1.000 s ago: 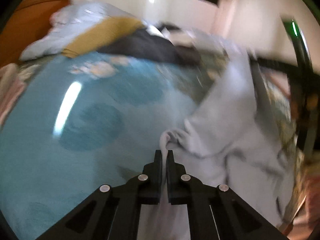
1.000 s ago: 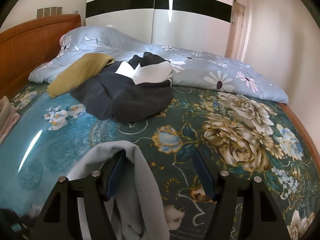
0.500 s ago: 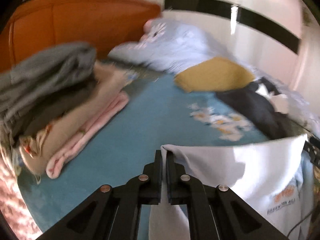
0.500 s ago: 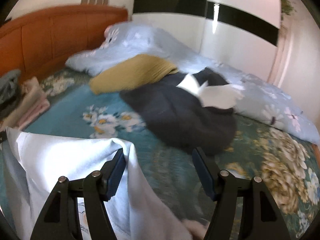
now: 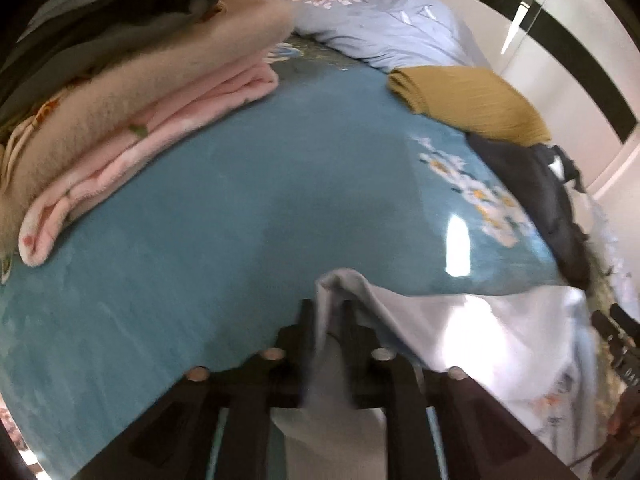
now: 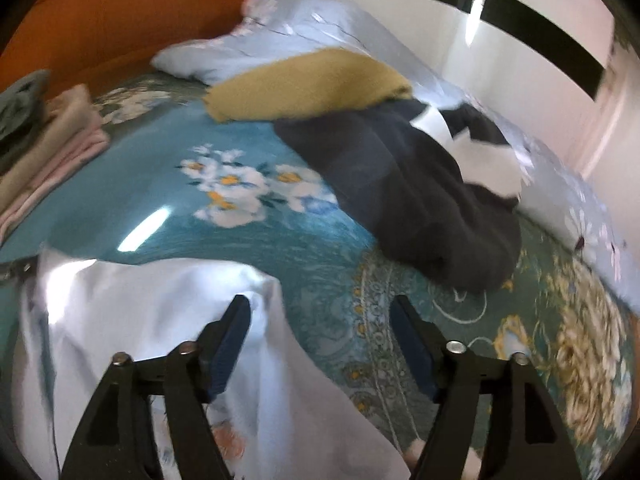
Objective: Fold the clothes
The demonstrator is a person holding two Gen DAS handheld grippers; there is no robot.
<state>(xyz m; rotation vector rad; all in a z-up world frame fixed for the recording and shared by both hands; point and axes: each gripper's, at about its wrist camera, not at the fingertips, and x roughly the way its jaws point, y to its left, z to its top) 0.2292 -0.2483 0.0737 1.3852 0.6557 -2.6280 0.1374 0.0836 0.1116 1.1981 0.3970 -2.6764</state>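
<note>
left tongs (image 5: 328,320) pinch white shirt (image 5: 480,344); right tongs (image 6: 320,320) spread, shirt draped over one finger.

The left gripper (image 5: 328,320) had matte black fingers with four round silver screws beside the teal bedspread (image 5: 200,240). The right gripper (image 6: 320,316) was black too, with dark blue pads (image 6: 232,340) and silver screws.

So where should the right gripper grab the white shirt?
Take the white shirt at its raised top corner, draped over the right gripper's left finger. Close from the shirt's right side: the left gripper already pinches the opposite corner, so the edge spans between them.
</note>
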